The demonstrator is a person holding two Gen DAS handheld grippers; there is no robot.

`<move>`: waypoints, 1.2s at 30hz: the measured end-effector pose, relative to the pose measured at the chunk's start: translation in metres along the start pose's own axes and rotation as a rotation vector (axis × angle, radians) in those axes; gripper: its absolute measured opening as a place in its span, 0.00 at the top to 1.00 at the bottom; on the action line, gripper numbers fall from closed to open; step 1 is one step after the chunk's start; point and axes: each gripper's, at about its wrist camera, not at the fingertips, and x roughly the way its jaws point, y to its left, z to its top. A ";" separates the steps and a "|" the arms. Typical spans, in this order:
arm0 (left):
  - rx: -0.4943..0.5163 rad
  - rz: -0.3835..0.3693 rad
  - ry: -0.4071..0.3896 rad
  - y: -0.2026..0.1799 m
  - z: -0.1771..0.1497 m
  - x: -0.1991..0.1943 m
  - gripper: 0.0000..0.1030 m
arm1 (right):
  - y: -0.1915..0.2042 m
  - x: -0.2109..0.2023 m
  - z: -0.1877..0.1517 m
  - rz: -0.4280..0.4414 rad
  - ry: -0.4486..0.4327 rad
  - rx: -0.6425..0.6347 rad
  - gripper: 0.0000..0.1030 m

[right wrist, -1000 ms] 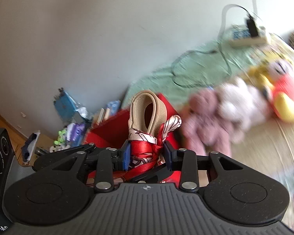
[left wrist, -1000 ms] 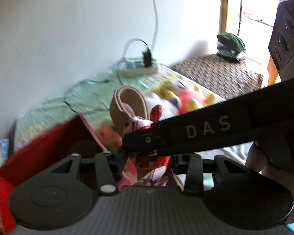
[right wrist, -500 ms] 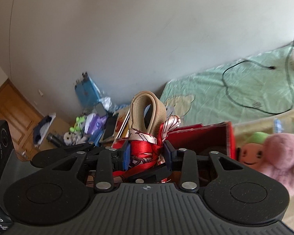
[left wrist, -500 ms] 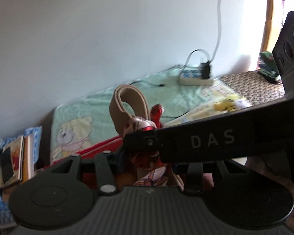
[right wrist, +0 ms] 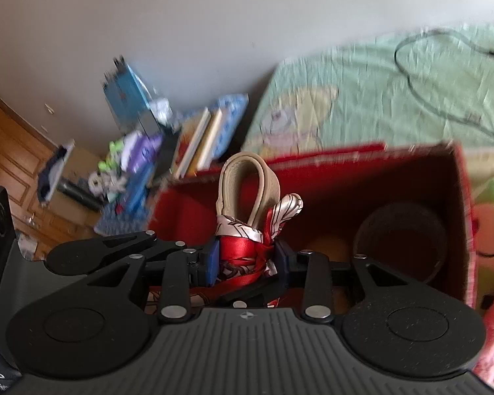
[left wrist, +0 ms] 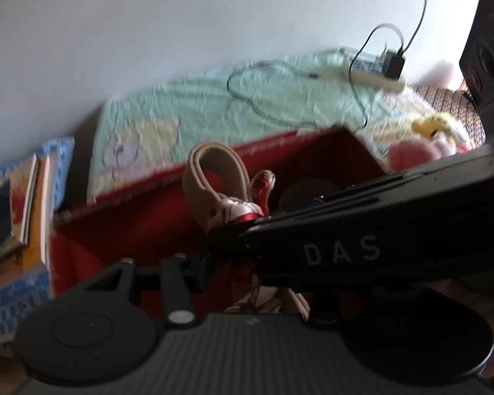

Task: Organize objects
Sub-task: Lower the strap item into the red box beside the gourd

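A beige looped strap point(right wrist: 243, 177) with a red and white patterned scarf point(right wrist: 247, 247) knotted round its base is held upright. My right gripper point(right wrist: 248, 258) is shut on the scarf knot, blue pads on both sides. In the left wrist view the strap point(left wrist: 214, 168) rises between the fingers of my left gripper point(left wrist: 243, 273), which is shut on the same bundle. The right gripper's black housing marked DAS point(left wrist: 342, 250) hides its right finger. An open red box point(right wrist: 345, 177) lies just beyond and below the bundle.
Inside the box sits a dark round object point(right wrist: 401, 237). Behind it is a green bedsheet point(left wrist: 247, 105) with a black cable point(left wrist: 263, 75) and a power strip point(left wrist: 372, 69). Plush toys point(right wrist: 490, 230) lie right of the box; books point(right wrist: 197, 141) and small toys point(right wrist: 125, 158) are left.
Both views have swung left and then tipped downward. The red box now fills the space under the held bundle. Both grippers keep their hold on it.
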 end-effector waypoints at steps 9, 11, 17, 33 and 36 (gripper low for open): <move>-0.060 -0.018 0.205 0.016 -0.006 0.047 0.60 | -0.005 0.042 -0.005 -0.057 0.180 0.045 0.65; -0.074 -0.023 0.226 0.019 -0.007 0.053 0.59 | -0.009 0.047 -0.006 -0.074 0.198 0.059 0.65; -0.046 -0.006 0.259 0.018 -0.010 0.061 0.52 | -0.012 0.052 -0.009 -0.130 0.234 0.088 0.67; -0.038 0.011 0.239 0.022 -0.014 0.059 0.36 | -0.020 0.054 -0.011 -0.183 0.236 0.118 0.66; -0.032 0.025 0.221 0.020 -0.012 0.055 0.32 | -0.022 0.051 -0.012 -0.164 0.222 0.121 0.64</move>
